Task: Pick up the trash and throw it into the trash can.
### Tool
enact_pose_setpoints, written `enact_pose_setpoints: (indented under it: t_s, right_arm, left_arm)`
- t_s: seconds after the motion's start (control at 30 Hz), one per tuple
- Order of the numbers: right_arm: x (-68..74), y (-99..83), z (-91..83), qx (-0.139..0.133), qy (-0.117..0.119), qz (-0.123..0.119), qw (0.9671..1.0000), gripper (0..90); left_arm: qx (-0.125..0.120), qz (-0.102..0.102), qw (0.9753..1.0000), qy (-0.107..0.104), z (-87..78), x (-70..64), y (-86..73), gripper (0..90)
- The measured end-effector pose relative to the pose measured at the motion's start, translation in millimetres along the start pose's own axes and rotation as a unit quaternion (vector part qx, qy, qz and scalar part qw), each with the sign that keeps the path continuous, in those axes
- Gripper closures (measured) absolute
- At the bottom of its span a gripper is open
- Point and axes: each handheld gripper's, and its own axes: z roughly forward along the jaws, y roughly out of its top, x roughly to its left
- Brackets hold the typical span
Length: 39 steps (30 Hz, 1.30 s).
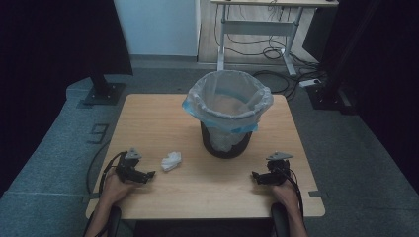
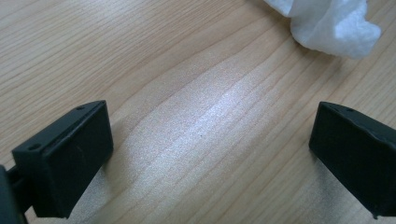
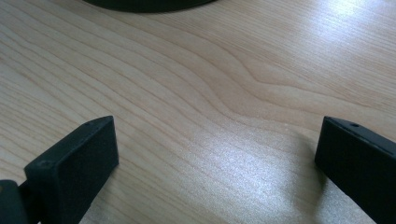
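The crumpled white tissue point(image 2: 327, 23) is cut off at the top edge of the left gripper view. It lies on the wooden table point(image 1: 163, 118) just ahead of the left gripper point(image 1: 147, 174), whose jaws gape wide and hold nothing. The bin point(image 1: 227, 116), lined with a pale bag, stands mid-table. The right gripper point(image 1: 255, 176) rests low near the front edge, jaws equally wide and empty; only the bin's dark base point(image 3: 144, 3) edges into its view.

Light wooden table point(image 1: 168, 113), grey carpeted floor point(image 1: 59, 148), white desk frame point(image 1: 257, 29) behind, tangled cables point(image 1: 269, 52), black stand base point(image 1: 103, 93).
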Motion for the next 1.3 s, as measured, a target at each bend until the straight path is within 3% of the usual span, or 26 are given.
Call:
enact_pose_setpoints:
  t_s: [0.67,1.0,1.1,1.3]
  right_arm:
    - [0.3,0.4,0.3,0.000,-0.004,0.004,1.0000,0.0]
    - [1.9,-0.1,-0.2,0.000,-0.004,0.005,1.0000,0.0]
    - [2.3,-0.2,-0.3,0.001,-0.004,0.005,1.0000,0.0]
    - [2.7,-0.3,-0.4,0.001,-0.005,0.005,1.0000,0.0]
  left_arm:
    - [0.000,-0.005,1.0000,0.004,2.6,-0.2,3.0,0.0]
    - [0.015,-0.009,0.9998,0.005,3.1,-3.3,7.8,0.0]
    - [0.019,-0.006,0.9997,-0.014,4.2,-6.3,13.2,1.6]
    - [0.012,0.015,0.9995,-0.025,5.6,-15.4,25.2,1.9]
